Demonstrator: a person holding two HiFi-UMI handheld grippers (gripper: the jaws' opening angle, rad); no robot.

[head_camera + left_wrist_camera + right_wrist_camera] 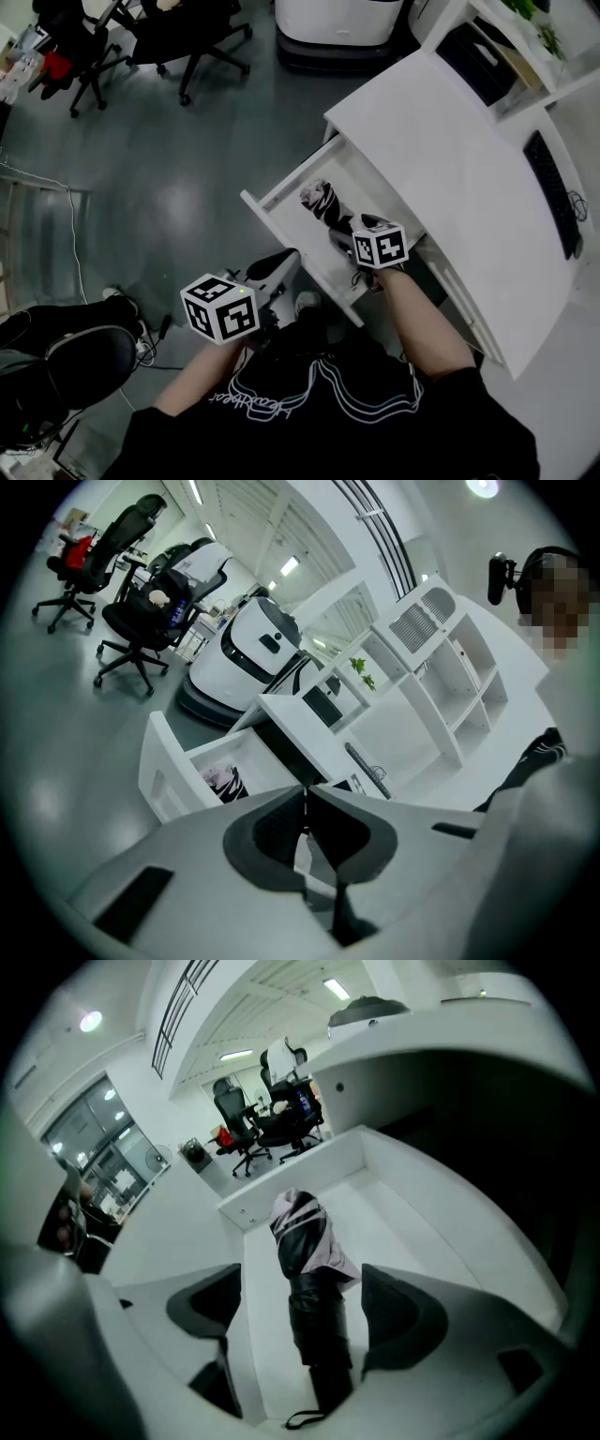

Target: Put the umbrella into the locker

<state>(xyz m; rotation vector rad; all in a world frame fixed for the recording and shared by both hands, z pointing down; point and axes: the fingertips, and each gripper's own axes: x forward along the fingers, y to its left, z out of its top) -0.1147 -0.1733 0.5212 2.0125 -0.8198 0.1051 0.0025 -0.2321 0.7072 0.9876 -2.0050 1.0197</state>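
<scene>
Umbrella (305, 1241) is laid in drawer (281, 239), ungripped between wide-open right gripper (300, 1288); left gripper (305, 799) is shut, empty; drawer closing is judged next.

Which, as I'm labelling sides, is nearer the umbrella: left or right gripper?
Right. The right gripper is directly above the umbrella, open fingers astride it; the left gripper sits outside the drawer, shut.

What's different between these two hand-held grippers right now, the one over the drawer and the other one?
The left hand-held gripper has its jaws together and empty. The right hand-held gripper has its jaws wide apart, and the umbrella lies between them, not pinched. The left hand-held gripper is held outside the drawer, while the right hand-held gripper hangs over it, pointing down. Both carry a marker cube.
</scene>
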